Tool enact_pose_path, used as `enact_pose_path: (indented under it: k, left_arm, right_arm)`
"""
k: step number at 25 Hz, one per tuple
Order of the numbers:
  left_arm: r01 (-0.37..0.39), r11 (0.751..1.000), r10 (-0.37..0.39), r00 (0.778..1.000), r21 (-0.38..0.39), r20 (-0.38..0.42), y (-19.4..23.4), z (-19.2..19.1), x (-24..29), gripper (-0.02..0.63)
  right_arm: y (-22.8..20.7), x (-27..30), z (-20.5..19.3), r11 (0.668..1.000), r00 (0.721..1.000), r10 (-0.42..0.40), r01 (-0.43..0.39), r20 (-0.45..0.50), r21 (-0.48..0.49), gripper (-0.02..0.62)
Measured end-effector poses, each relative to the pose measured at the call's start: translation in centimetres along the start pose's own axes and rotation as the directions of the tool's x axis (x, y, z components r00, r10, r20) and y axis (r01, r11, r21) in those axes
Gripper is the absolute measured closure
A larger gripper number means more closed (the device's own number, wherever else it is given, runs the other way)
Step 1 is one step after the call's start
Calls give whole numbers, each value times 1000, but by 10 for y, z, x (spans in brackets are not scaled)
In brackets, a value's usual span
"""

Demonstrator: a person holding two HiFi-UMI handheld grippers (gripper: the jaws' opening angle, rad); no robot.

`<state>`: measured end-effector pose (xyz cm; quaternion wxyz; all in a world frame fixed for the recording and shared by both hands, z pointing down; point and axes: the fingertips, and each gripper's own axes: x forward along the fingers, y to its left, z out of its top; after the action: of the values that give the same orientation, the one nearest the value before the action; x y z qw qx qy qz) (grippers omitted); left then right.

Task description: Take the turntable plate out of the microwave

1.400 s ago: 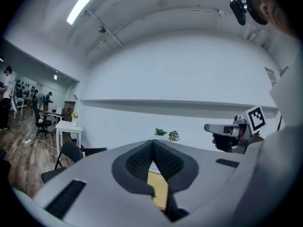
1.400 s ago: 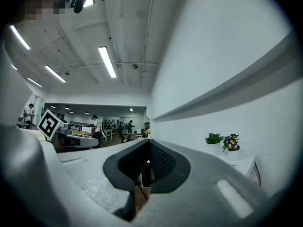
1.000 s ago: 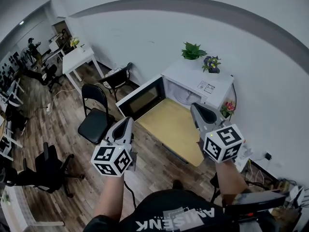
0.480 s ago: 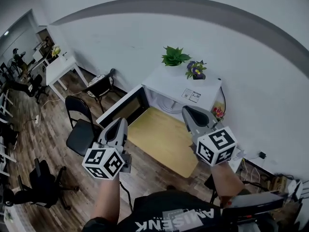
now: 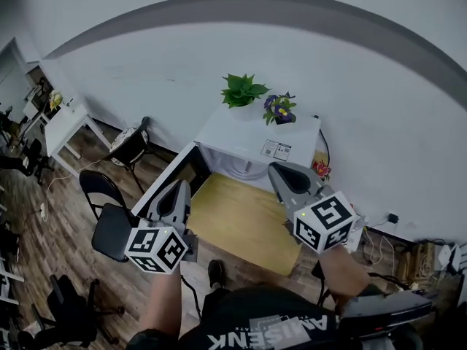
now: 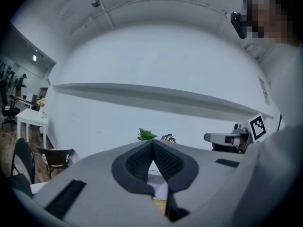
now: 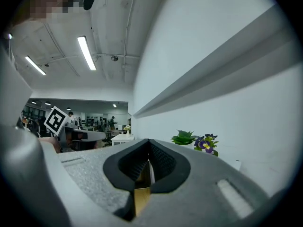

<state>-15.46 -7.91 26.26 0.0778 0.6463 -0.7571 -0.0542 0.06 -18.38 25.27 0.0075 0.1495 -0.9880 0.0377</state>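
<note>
Where microwave sits open: wood table, white wall.

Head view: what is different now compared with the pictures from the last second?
The person has shifted round toward the microwave. It and the wooden table slid leftward in the picture and now lie between the left tool and right tool. A shoe has come into sight. Nothing was taken or let go. Unchanged: both tools shut and empty, microwave door open.
</note>
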Motion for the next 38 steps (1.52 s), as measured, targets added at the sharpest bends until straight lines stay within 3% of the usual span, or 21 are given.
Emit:
enact_pose_path:
  k: [7,18,29,34,38]
  left_arm:
    - [150,988,-150,988,18,-37,32,4,55,603]
    - [341,940,-341,937,-19,-72,61,2,112,603]
    - [433,899,-438,889,-67,-132,90,-20,127,603]
    - [463,885,-465,868,-57,-172,95,-40,133,603]
    - [445,890,-455,866,-96,-207,101,-64,138,603]
  right_arm:
    - [-13,33,-3,988,988,-152,152,2,9,591]
    - [-20,76,-5,939,940,-341,341,1,46,591]
    - [-9,91,-28,883,890,-456,455,-19,117,578]
    - [-13,91,-54,832,846,-532,531,-39,159,574]
    - [-21,94,-86,814,835,-542,550,-96,187,574]
